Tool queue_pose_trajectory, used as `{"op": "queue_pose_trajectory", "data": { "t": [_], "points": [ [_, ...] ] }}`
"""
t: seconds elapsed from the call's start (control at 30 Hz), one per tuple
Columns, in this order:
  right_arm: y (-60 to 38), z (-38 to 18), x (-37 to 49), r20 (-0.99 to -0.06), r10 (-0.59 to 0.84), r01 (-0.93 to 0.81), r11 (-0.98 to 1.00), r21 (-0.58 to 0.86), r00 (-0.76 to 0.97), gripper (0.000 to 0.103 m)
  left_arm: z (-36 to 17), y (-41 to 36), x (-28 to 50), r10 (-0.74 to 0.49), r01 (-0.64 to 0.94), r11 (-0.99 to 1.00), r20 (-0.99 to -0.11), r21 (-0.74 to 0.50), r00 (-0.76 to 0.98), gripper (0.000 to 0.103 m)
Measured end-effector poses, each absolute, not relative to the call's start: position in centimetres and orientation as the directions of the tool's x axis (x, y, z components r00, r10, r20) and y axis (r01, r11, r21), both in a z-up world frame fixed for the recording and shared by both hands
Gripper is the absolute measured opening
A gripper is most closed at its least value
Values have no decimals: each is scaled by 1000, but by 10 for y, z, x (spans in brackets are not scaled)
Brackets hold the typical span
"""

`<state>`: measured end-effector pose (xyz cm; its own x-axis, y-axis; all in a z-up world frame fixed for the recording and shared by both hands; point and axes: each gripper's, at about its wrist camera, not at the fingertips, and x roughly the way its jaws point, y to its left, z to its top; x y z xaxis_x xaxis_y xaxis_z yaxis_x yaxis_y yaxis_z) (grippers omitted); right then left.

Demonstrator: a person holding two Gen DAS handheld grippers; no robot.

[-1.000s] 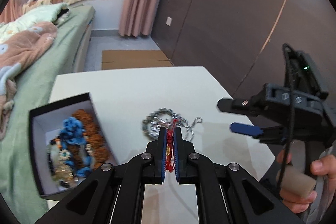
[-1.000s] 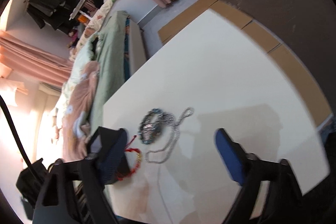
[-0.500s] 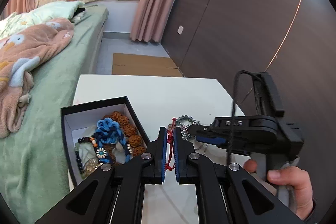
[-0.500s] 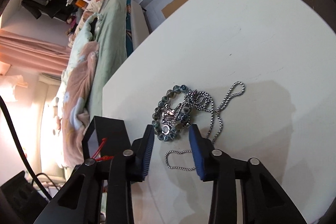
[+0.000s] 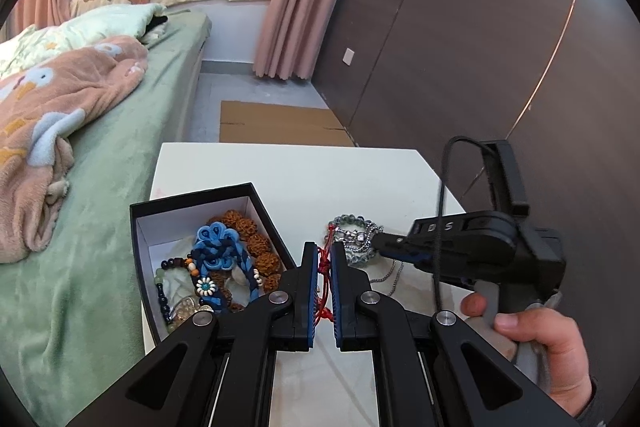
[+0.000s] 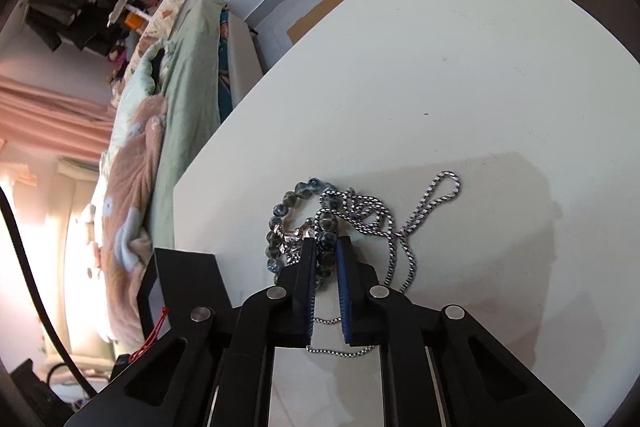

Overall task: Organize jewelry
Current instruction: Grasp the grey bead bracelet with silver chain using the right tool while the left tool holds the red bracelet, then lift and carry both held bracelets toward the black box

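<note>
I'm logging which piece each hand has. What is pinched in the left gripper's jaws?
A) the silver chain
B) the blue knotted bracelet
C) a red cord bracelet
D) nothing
C: in the left wrist view the left gripper is shut on the red cord bracelet, while the blue knotted bracelet lies in the black box and the silver chain lies on the table.

The left wrist view looks forward and down along its gripper (image 5: pixel 325 259), close over the near left of the white rectangular surface (image 5: pixel 280 171), toward the far dark panelled wall (image 5: pixel 460 67). The right wrist view, rolled sideways, looks steeply down from nearer. Both share the surface, the grey-blue beaded bracelet (image 5: pixel 354 237) (image 6: pixel 288 223) and the green-sheeted bed (image 5: pixel 120 167) (image 6: pixel 188 87).
</note>
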<state>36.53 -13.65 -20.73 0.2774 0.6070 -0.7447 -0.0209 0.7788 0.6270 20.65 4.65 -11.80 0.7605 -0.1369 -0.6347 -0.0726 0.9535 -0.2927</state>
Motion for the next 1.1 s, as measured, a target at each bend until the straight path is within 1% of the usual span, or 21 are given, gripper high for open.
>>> {"op": "queue_pose_trajectory", "data": {
  "t": [0.13,0.47,0.77,1.0,1.1],
  "points": [
    [-149,-188,358,-690,659,-26,728,685,298,11,-111,44,202,-134,-67,955,-622,-289,771,6],
    [-168,-145,331,-566,749,-78,624,777,345,11,-103,36,193,-116,-62,960,-592,-272,798,6],
    [-178,-111,314,-450,808,-172,540,824,381,11,-79,32,182,-124,-39,961,-552,-274,824,6],
    [-179,-84,299,-352,851,-267,470,841,391,11,-52,46,175,-95,-53,964,-521,-261,849,6],
    [-178,-78,297,-324,865,-281,443,851,384,11,-42,51,172,-80,-58,967,-511,-249,856,6]
  ]
}}
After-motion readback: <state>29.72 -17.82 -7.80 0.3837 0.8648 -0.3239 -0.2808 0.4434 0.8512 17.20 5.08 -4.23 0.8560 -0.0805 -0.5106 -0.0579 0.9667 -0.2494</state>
